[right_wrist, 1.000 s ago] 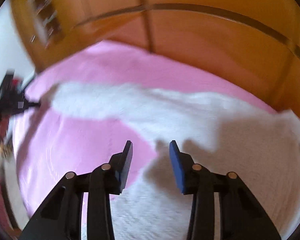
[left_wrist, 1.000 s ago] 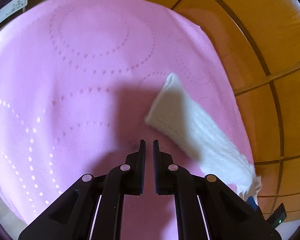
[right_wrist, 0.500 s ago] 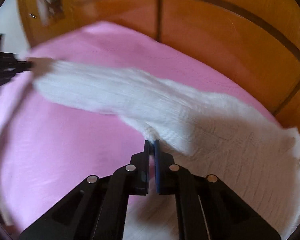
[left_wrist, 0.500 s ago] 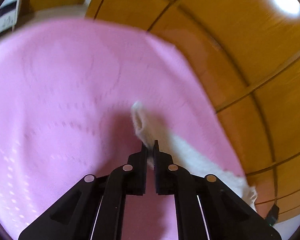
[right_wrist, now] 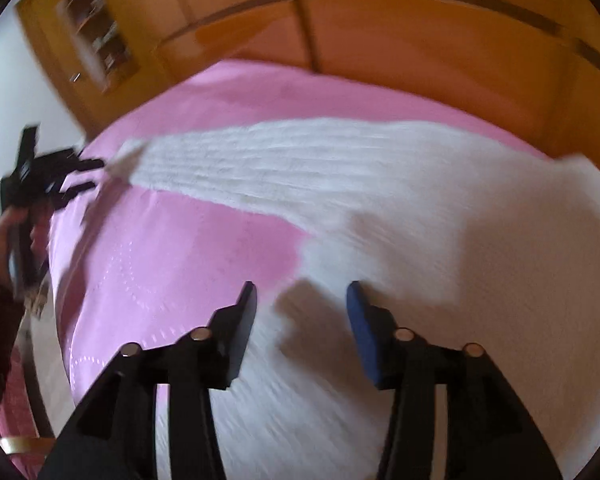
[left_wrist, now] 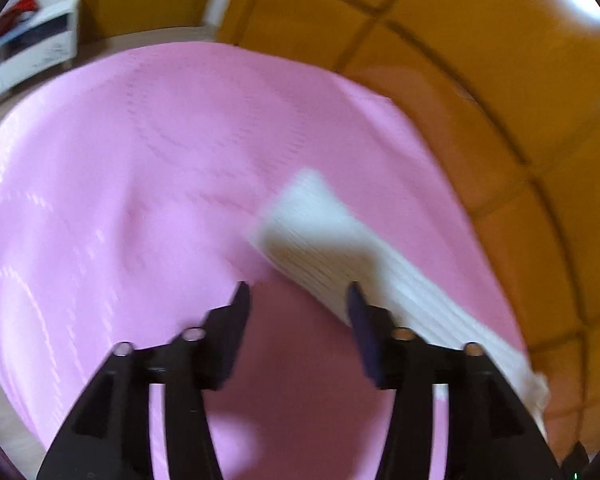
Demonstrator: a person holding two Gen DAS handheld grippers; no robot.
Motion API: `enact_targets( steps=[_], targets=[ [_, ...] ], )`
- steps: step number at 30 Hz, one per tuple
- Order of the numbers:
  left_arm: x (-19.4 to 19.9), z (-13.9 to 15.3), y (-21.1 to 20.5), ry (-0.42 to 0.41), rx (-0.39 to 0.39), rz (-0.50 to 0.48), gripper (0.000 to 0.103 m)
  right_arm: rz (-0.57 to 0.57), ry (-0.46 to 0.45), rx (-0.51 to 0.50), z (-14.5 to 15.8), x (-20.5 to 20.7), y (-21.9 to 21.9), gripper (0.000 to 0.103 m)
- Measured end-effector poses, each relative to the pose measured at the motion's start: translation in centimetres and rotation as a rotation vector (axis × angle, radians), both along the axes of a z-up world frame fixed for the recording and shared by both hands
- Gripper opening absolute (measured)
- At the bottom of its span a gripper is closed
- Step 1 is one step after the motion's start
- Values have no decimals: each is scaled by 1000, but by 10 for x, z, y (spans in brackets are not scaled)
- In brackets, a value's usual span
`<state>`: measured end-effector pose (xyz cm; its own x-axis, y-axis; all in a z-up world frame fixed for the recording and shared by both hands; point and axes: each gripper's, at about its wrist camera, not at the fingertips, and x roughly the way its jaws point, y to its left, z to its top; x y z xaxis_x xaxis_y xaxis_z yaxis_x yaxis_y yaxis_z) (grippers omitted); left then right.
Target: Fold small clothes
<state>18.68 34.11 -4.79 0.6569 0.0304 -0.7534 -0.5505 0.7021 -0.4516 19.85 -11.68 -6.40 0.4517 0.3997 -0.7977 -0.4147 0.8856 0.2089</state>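
Observation:
A white knit garment [right_wrist: 440,216] lies on the pink cloth [right_wrist: 172,248]. One sleeve [right_wrist: 228,164] is stretched out to the left. In the left wrist view the sleeve's cuff end [left_wrist: 320,236] lies flat just ahead and right of my left gripper [left_wrist: 298,296], which is open and empty. My right gripper [right_wrist: 302,296] is open and empty above the garment's edge by the armpit. The left gripper also shows in the right wrist view [right_wrist: 80,176] at the cuff.
The pink cloth [left_wrist: 140,200] covers a table. Orange wooden panels [left_wrist: 500,80] rise close behind and to the right. A white shelf [left_wrist: 28,48] stands at far left. A wooden cabinet [right_wrist: 92,36] stands at back left in the right wrist view.
Both grippers were shut on the garment half a second ago and have opened and let go. The sleeve now lies flat and straight on the cloth.

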Motion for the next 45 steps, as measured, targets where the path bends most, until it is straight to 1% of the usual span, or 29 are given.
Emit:
enact_targets(
  steps=[1, 2, 3, 4, 6, 7, 11, 13, 14, 16, 17, 19, 20, 22, 23, 24, 25, 26, 27, 28, 29, 31, 34, 35, 38, 40, 42, 44, 45],
  targets=[
    [-6, 3, -14, -19, -13, -58, 57, -28, 5, 1, 2, -4, -8, 51],
    [-11, 4, -28, -31, -28, -117, 59, -87, 12, -2, 3, -14, -28, 59],
    [-17, 5, -41, -46, -45, -172, 60, -150, 11, -19, 5, -26, -49, 63],
    [-25, 4, -61, -63, -70, -256, 60, -192, 12, -30, 7, -36, -64, 63],
    [-42, 3, -91, -83, -89, -383, 60, -317, 18, -49, 11, -66, -115, 64],
    [-51, 2, -114, -90, -96, -468, 60, -366, 16, -64, 14, -80, -135, 64],
    [-80, -6, -176, -88, -166, -684, 60, -625, 6, -162, 27, -157, -226, 67],
    [-94, -10, -201, -77, -185, -755, 60, -727, 8, -206, 30, -194, -261, 68],
    [-97, -12, -214, -63, -190, -797, 60, -757, 16, -210, 31, -212, -273, 71],
    [-110, -18, -229, -40, -224, -834, 60, -797, 53, -193, 29, -240, -293, 72],
    [-117, -26, -237, -17, -242, -859, 60, -811, 92, -152, 23, -256, -302, 72],
    [-128, -35, -249, 32, -203, -876, 59, -808, 154, -36, 13, -279, -314, 71],
    [-130, -39, -252, 41, -185, -875, 56, -801, 170, 10, 8, -290, -312, 70],
    [-141, -40, -253, 29, -173, -865, 52, -772, 171, 56, 6, -308, -305, 69],
    [-141, -41, -252, 33, -177, -860, 36, -757, 174, 74, 6, -312, -301, 63],
    [-136, -44, -251, 46, -180, -854, 14, -738, 174, 88, 7, -315, -295, 55],
    [-137, -48, -248, 58, -198, -850, 7, -696, 175, 98, 8, -318, -286, 51],
    [-137, -50, -250, 51, -210, -844, 6, -670, 171, 90, 7, -318, -280, 43],
    [-139, -50, -248, 41, -218, -834, 5, -640, 164, 71, 5, -317, -273, 26],
    [-139, -50, -247, 40, -222, -825, 5, -619, 161, 58, 6, -316, -268, 14],
    [-141, -48, -247, 34, -232, -815, 4, -607, 160, 72, 10, -316, -265, 11],
    [-146, -44, -252, 17, -238, -801, 4, -580, 126, 73, 17, -311, -259, 9],
    [-152, -34, -250, 2, -231, -806, 3, -531, 80, 98, 37, -327, -260, 8],
    [-157, -32, -250, 3, -233, -813, 3, -526, 85, 92, 38, -332, -263, 8],
    [-167, -38, -255, 36, -225, -826, 3, -504, 154, 73, 23, -337, -263, 8],
    [-169, -46, -255, 67, -235, -807, 3, -490, 179, 64, 16, -340, -262, 8],
    [-168, -47, -255, 88, -217, -792, 4, -491, 186, 94, 15, -332, -266, 9],
    [-164, -40, -251, 88, -211, -767, 4, -529, 170, 145, 19, -327, -279, 16],
    [-161, -33, -248, 75, -192, -751, 10, -555, 159, 160, 21, -324, -290, 18]
  ],
)
